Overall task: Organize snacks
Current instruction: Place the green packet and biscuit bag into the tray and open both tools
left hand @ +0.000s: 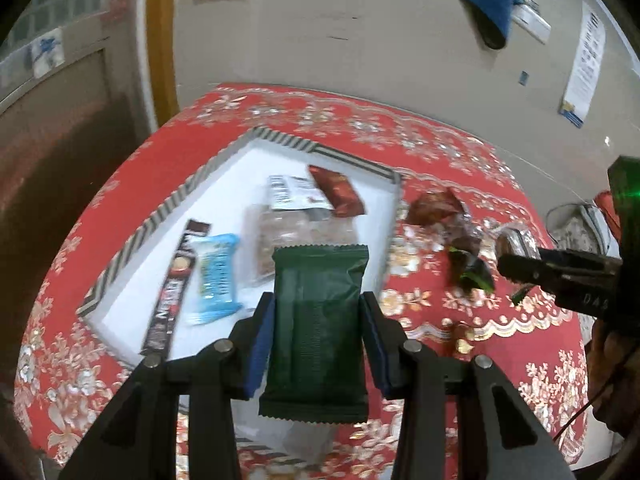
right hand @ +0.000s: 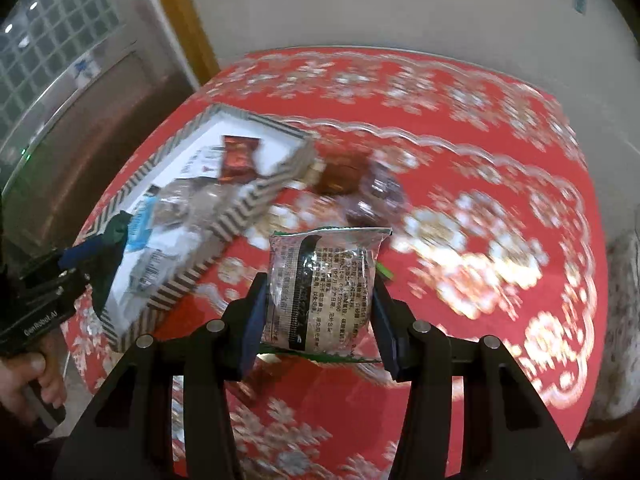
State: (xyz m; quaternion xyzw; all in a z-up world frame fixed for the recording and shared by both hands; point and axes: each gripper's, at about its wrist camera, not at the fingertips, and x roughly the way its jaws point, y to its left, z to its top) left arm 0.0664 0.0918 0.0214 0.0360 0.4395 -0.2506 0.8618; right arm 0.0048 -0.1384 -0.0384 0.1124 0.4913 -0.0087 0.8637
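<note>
My left gripper (left hand: 318, 308) is shut on a dark green snack packet (left hand: 318, 332), held above the near end of a shallow box with a striped rim (left hand: 280, 140). Inside the box lie a dark coffee stick (left hand: 172, 292), a light blue packet (left hand: 216, 276), a clear bag of nuts (left hand: 296, 236) and a red packet (left hand: 338, 192). My right gripper (right hand: 320, 292) is shut on a clear packet with a round cake (right hand: 320, 288), held over the red tablecloth to the right of the striped box (right hand: 248, 208). The left gripper (right hand: 92, 248) shows at the left edge of the right wrist view.
Loose snacks lie on the red flowered tablecloth (left hand: 460, 148) right of the box: a brown wrapper (left hand: 434, 208), a dark green one (left hand: 472, 268) and small gold sweets (left hand: 462, 336). A wall stands behind the table. A hand (right hand: 28, 372) grips the left tool's handle.
</note>
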